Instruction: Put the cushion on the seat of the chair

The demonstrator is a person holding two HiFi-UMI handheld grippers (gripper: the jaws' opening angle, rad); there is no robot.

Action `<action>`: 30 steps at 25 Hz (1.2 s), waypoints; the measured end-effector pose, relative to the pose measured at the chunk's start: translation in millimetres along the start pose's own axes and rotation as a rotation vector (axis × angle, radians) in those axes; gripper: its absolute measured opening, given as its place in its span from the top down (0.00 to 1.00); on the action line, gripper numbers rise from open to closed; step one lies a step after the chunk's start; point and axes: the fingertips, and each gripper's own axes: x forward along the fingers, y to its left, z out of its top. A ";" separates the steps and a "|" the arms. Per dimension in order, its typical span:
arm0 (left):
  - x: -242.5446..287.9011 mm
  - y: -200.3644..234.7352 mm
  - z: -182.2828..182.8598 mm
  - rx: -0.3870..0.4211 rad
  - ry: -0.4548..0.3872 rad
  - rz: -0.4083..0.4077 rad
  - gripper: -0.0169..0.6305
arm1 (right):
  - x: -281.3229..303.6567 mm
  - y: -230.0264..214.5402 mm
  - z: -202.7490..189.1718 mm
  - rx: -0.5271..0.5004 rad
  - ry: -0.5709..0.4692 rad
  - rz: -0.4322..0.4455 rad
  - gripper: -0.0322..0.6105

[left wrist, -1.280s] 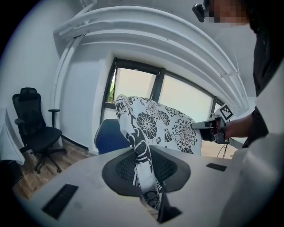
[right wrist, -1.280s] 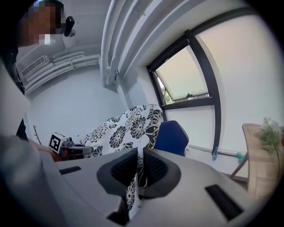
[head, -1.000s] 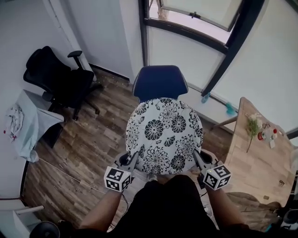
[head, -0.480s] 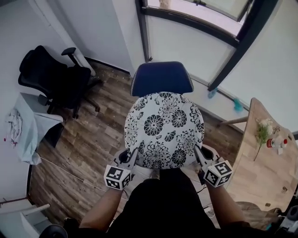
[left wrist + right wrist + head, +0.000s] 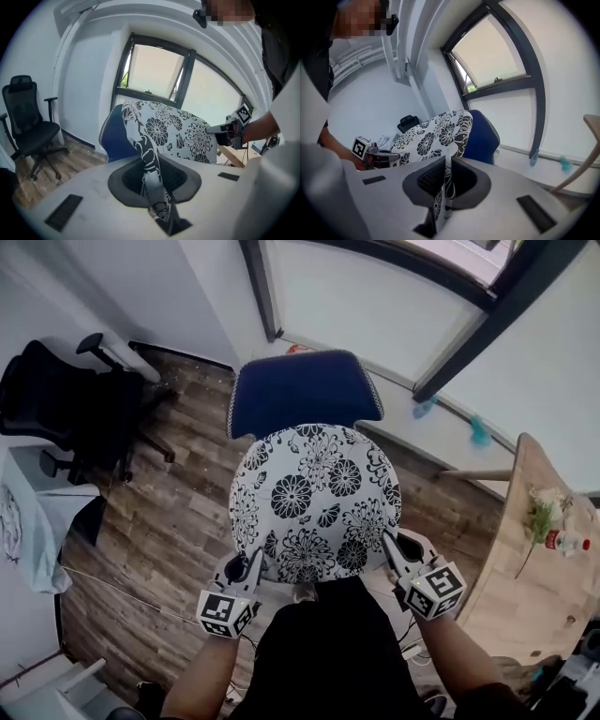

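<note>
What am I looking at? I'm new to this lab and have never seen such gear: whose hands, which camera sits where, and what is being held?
No robot here: a person holds a two-jaw gripper in each hand. The head view is from a camera on the person's head, looking down; the other two are from cameras riding on each gripper, looking along its jaws. The left gripper and right gripper each pinch an edge of a round flowered cushion, held up in front of a blue chair. The marker cubes belong to the grippers. Around: a wood floor, a black office chair and a wooden table.
</note>
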 end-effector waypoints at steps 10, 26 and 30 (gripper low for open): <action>15.8 8.2 -6.4 -0.047 0.016 -0.022 0.90 | 10.5 -17.0 2.9 0.063 0.009 -0.079 0.89; 33.4 16.8 -18.2 -0.069 0.091 -0.051 0.90 | 15.7 -0.7 1.8 0.062 0.147 -0.075 0.89; 36.3 22.5 -20.9 -0.062 0.094 -0.062 0.90 | 18.9 3.1 -4.5 0.051 0.179 -0.089 0.89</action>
